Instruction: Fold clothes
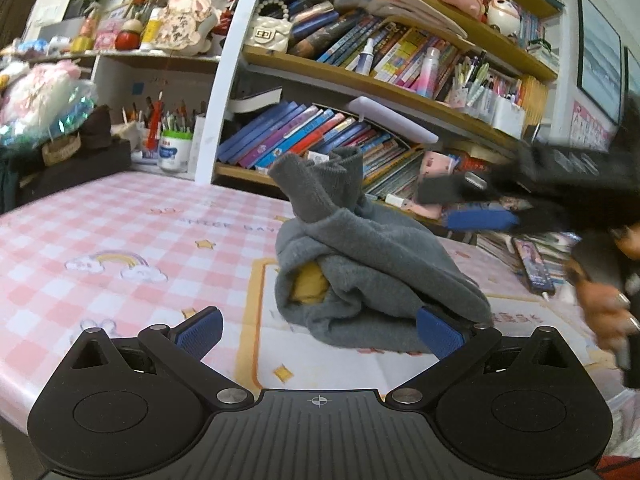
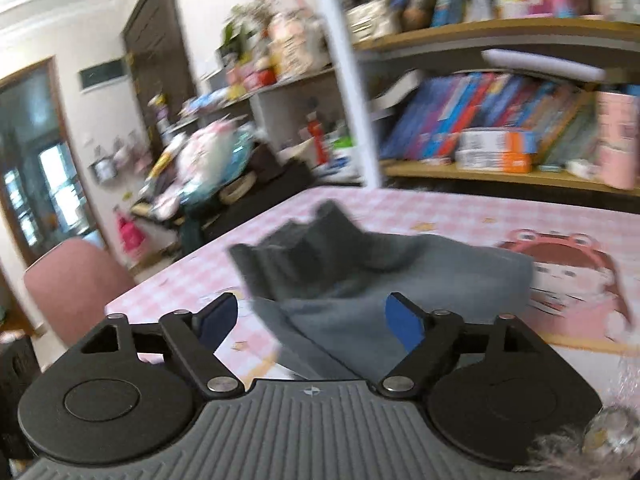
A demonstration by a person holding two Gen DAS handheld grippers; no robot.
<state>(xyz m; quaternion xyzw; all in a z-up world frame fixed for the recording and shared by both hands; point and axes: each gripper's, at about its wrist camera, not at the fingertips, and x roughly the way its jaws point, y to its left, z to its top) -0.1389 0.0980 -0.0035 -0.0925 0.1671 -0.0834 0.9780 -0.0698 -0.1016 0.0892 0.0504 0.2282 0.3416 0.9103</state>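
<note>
Grey garment (image 1: 360,264) lies bunched mid-table (image 1: 120,232), both the left gripper (image 1: 320,334) and right gripper (image 2: 310,320) spread wide, gripping nothing.

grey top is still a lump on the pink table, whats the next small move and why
Probably close the left gripper on the near edge of the grey garment and draw it flat. The garment sits bunched, a yellow patch showing in its folds, and both grippers stand open, holding nothing.
</note>
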